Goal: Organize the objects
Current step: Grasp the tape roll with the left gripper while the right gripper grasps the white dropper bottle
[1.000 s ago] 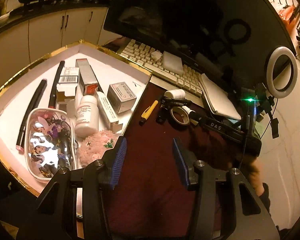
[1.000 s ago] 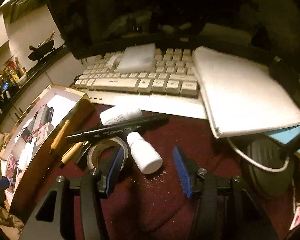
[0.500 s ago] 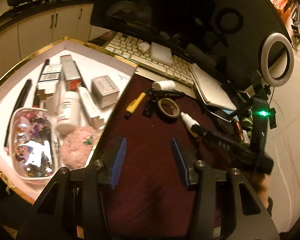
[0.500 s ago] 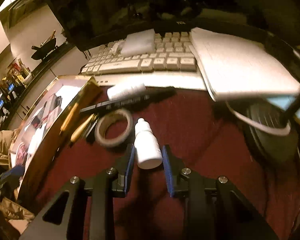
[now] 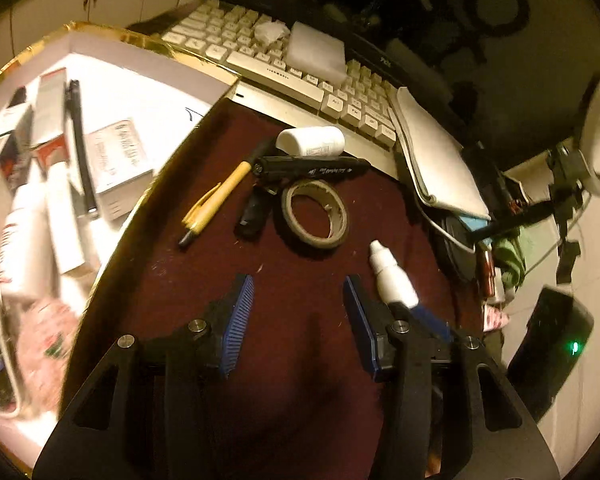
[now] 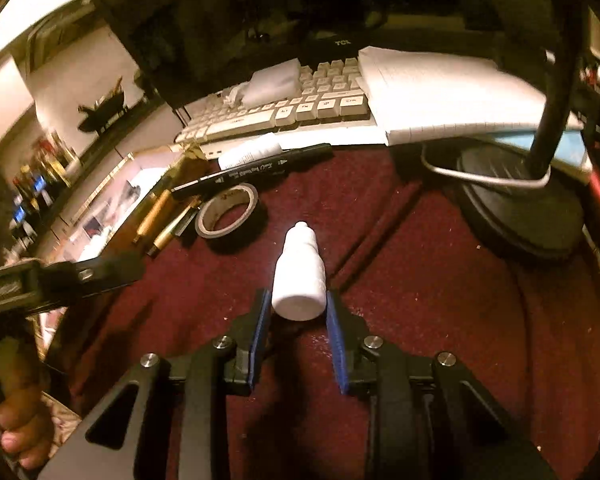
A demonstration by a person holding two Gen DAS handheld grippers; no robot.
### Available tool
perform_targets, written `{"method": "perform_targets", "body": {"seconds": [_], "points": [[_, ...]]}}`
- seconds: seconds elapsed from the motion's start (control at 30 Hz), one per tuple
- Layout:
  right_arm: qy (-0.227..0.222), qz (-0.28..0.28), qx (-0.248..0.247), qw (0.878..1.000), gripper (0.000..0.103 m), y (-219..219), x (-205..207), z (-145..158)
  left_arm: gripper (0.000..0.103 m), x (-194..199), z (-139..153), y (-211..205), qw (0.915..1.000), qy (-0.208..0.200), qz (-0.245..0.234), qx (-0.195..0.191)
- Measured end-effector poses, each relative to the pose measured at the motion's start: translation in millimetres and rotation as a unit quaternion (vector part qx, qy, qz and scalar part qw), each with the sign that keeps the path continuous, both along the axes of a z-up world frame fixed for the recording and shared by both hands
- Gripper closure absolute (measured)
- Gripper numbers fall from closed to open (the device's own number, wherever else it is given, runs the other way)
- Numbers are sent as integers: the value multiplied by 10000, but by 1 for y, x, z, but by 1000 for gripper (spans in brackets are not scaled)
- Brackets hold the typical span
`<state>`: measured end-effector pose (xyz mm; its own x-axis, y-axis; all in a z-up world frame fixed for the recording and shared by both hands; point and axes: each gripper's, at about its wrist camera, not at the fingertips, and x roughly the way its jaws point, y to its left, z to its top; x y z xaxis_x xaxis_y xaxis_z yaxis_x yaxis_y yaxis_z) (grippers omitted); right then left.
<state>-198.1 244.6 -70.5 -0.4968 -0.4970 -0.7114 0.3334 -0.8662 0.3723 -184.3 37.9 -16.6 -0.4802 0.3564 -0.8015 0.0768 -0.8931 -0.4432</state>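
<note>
Right now everything sits around one landmark, the dark red mat point(image 5: 300, 280). Along its far edge runs the keyboard point(image 5: 284, 60), with a white notebook point(image 5: 432, 152) at that corner. Against the mat's left edge stands the gold-rimmed box point(image 5: 148, 196), already holding cartons, bottles and pens.

On the mat, toward the keyboard, lie the loose things: a black marker point(image 5: 312, 166) with a white pill bottle point(image 5: 312, 141) just behind it, a roll of tape point(image 5: 315, 214), a yellow pen point(image 5: 214, 204) near the box side, and a small black item I can't make out beside the tape.

The left gripper point(image 5: 298, 308) hovers over bare mat with its jaws apart and nothing between them.

The right gripper point(image 6: 296, 316) has its blue pads closed in on the base of a small white dropper bottle point(image 6: 300, 272), tip pointing toward the keyboard. Whether the bottle is off the mat I can't tell.

To my eye this is the pick-up step for the dropper bottle, with several items not yet sorted. The next move likely calls for carrying it across to the box and finding a free spot among the cartons. The grip is low on a smooth round body, so it may swivel or slip if swung fast.
</note>
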Motion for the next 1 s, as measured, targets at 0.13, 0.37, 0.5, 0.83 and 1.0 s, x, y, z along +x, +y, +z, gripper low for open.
{"method": "perform_targets", "body": {"seconds": [0.13,0.37,0.5,0.83,1.0], "points": [[-109,-94,-256,9996,75,6,-5,2,58,-16,3,7,9998,-101,91,-120],[-119,-7,-557,9984,75,2,-10,-3,67,-49,-9,10,9985,-339,365,-225],[-183,-1,-725,9972,75,5,-12,-6,75,-63,-19,10,9974,-481,394,-350],[-261,-17,-866,9959,75,6,-15,-8,94,-25,-14,18,9910,-116,-277,-1304],[-280,-15,-897,9956,75,7,-17,-9,95,27,-9,8,9892,-65,-436,-1396]]}}
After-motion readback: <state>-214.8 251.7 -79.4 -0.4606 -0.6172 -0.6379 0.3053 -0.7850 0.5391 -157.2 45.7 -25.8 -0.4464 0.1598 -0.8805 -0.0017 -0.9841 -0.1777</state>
